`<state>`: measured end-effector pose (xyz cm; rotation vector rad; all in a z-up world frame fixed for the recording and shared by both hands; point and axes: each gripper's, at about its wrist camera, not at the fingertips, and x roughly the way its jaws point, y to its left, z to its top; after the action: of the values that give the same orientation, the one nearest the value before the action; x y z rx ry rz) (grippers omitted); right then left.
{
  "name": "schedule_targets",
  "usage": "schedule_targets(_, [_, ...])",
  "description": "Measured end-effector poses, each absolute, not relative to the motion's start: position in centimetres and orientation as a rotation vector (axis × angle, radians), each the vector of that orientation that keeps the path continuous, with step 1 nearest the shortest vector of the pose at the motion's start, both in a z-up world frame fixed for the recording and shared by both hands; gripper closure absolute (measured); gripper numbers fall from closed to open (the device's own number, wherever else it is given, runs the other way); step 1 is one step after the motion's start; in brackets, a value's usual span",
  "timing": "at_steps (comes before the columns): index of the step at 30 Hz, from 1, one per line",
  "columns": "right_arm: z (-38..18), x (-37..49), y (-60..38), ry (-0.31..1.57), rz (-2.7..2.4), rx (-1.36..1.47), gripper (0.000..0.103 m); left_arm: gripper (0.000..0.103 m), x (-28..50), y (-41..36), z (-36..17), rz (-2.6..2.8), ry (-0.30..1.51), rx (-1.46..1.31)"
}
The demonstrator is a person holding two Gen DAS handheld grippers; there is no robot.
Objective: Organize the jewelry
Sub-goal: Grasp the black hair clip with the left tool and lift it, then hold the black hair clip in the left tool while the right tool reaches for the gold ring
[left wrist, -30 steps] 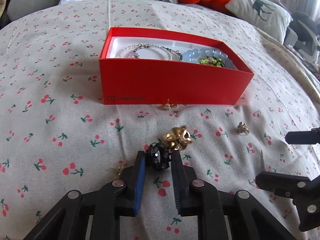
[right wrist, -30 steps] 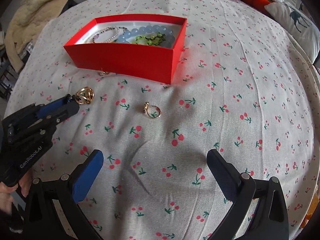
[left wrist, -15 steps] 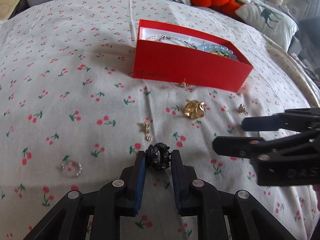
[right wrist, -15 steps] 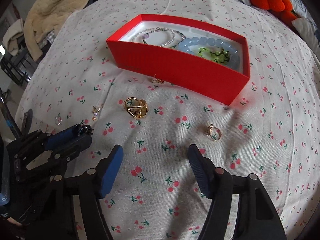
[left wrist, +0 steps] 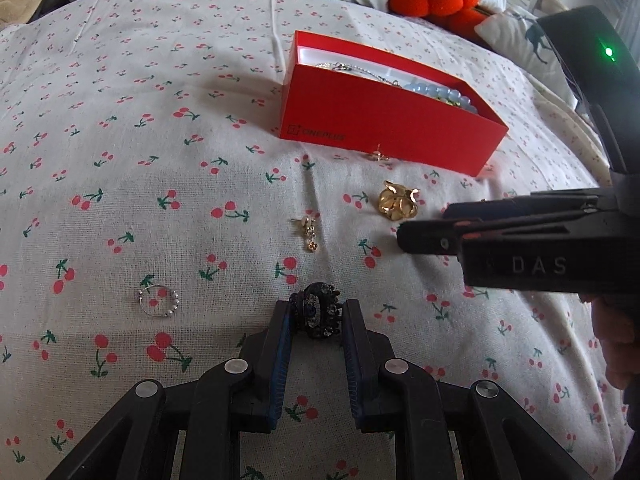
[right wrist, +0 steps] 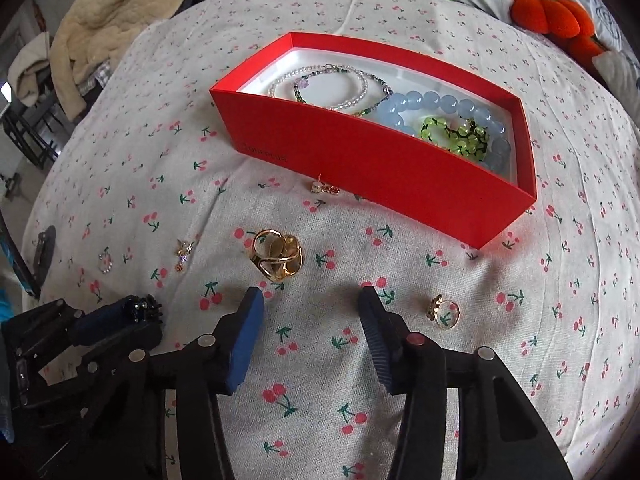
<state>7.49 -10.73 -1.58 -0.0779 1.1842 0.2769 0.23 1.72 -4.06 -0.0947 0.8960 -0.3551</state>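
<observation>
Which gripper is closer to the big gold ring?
Right. The right gripper, closing on nothing, hovers just short of the big gold ring; the left gripper, gripping a black ring, sits farther back.

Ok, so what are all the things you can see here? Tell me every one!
box: one, red, on the cloth toward the back
bracelets: several, white, blue and green beads, inside the box
big ring: one, gold, on the cloth in front of the box
small ring: one, gold, right of the right gripper
drop earring: one, gold, left of the big ring
stud earring: one, gold and red, against the box front
beaded hoop: one, silver, far left
cloth: one, white with cherries, under everything
plush toys: several, orange, green, white, at the back
black ring: one, in the left gripper
left gripper: shut on the black ring
right gripper: closing, nothing between
</observation>
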Motion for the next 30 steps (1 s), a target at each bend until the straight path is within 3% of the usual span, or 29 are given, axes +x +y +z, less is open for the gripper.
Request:
schedule_targets(5, [-1.4, 8.1, -10.5, 1.162, 0.302, -0.064, 0.06, 0.083, -0.1, 1.7, -4.2, -0.349, 0.886, -0.083])
schedule_targets(10, [-1.2, 8.3, -10.6, 1.154, 0.334, -0.068, 0.092, 0.082, -0.3, 1.7, -4.2, -0.338, 0.883, -0.079])
schedule_targets(12, [-1.1, 8.2, -10.8, 1.159, 0.336, -0.073, 0.098, 0.082, -0.3, 1.6, -4.1, -0.336, 0.887, -0.075])
schedule_targets(20, [-0.5, 6.8, -12.5, 1.174, 0.345, -0.05, 0.102, 0.081, -0.1, 1.2, -4.1, -0.295, 0.893, -0.06])
schedule_targets(23, [-0.7, 6.4, -12.7, 1.177, 0.359, -0.045, 0.099, 0.081, -0.1, 1.0, -4.1, -0.267, 0.888, -0.062])
schedule_targets(24, [-0.8, 6.4, -12.6, 1.192, 0.364, -0.044, 0.091, 0.082, -0.2, 0.9, -4.1, -0.254, 0.885, -0.061])
schedule_targets(26, [-1.0, 6.4, -12.4, 1.206, 0.38, -0.037, 0.063, 0.082, -0.3, 0.6, -4.0, -0.223, 0.884, -0.043])
schedule_targets(27, [-1.0, 6.4, -12.2, 1.203, 0.383, -0.035, 0.043, 0.083, -0.3, 0.5, -3.9, -0.21, 0.885, -0.033])
schedule_targets(30, [-1.0, 6.5, -11.2, 1.186, 0.385, -0.047, 0.04, 0.083, -0.3, 0.6, -3.8, -0.177, 0.893, -0.025])
